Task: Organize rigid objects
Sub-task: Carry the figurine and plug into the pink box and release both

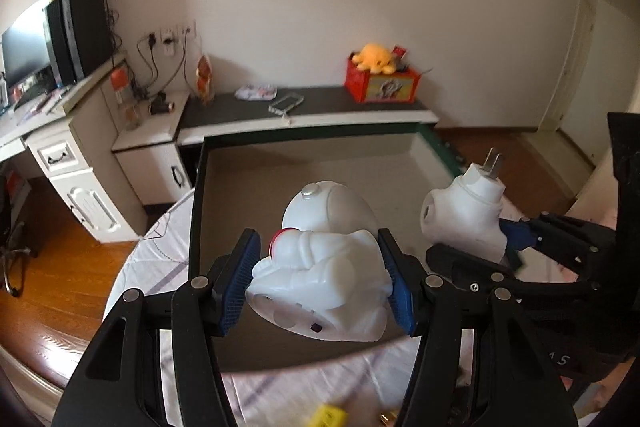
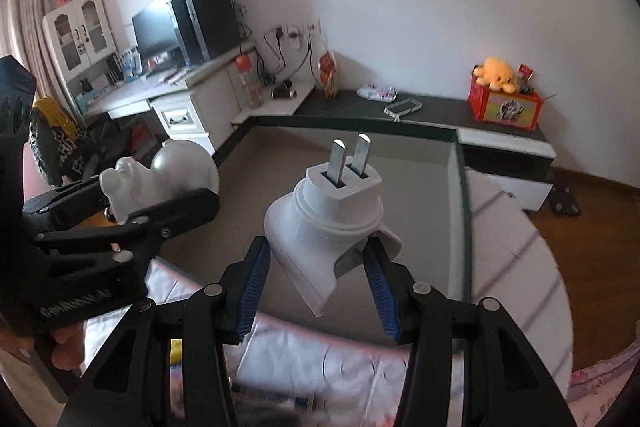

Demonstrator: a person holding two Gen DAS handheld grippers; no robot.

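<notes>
Left wrist: left claw [image 1: 320,283] clamps white astronaut figurine [image 1: 320,279]; right claw [image 2: 316,279] clamps white two-prong plug [image 2: 332,219].

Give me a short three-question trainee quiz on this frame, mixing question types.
1. True or false: the left gripper is empty.
2. What does the right gripper hold?
A. phone
B. white plug adapter
C. plush toy
3. Fill in: the adapter's two metal prongs point ____.

Key
1. False: it is shut on the white astronaut figure.
2. B: the white plug adapter, clamped between the blue pads over the open box.
3. Up, away from the gripper.
</notes>
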